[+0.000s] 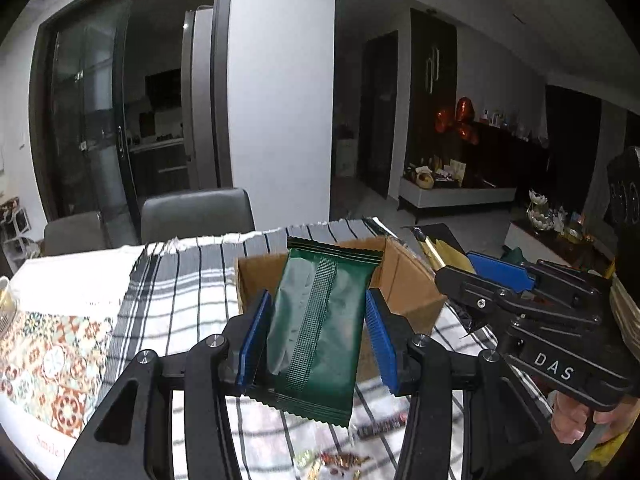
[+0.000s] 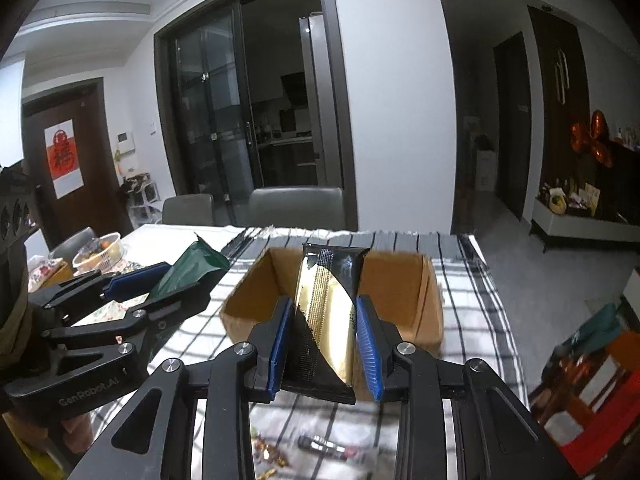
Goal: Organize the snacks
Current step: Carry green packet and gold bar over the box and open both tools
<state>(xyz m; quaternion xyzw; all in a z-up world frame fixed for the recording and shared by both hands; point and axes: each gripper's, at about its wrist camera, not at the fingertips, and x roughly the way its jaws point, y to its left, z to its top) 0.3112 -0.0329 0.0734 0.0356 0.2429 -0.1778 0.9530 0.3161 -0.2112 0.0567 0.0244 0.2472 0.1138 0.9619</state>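
Note:
My left gripper (image 1: 316,340) is shut on a dark green snack packet (image 1: 320,328) and holds it above the near side of an open cardboard box (image 1: 408,280). My right gripper (image 2: 324,340) is shut on a gold and black snack packet (image 2: 328,312) and holds it above the same box (image 2: 400,292). The right gripper also shows in the left wrist view (image 1: 472,276), to the right of the box. The left gripper with the green packet (image 2: 188,268) shows in the right wrist view, left of the box. Small wrapped candies (image 1: 340,460) lie on the cloth below the grippers.
A black and white checked cloth (image 1: 180,300) covers the table. A patterned mat (image 1: 52,360) lies at the left. A white basket with food (image 2: 100,256) stands at the far left. Two grey chairs (image 2: 296,204) stand behind the table.

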